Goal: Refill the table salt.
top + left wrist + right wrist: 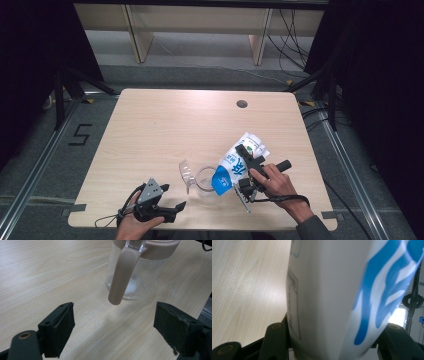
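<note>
A white and blue pouch [239, 162] hangs tilted over the clear jar [206, 178], its blue end down at the jar's mouth, clamped between the fingers of the right gripper [245, 165]. The jar stands on the wooden surface [165, 125] near its front edge, with white grains at its bottom and a beige lid [160, 248] flipped open. The left gripper [172, 197] rests just left of the jar, its fingers [61, 328] spread wide and grasping nothing.

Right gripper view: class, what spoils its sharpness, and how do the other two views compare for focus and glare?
Right gripper view: the bag is so close that its print is blurred. Left gripper view: the jar and its handle are fairly sharp, with soft glare on the table. High view: evenly lit table, dark surroundings.
</note>
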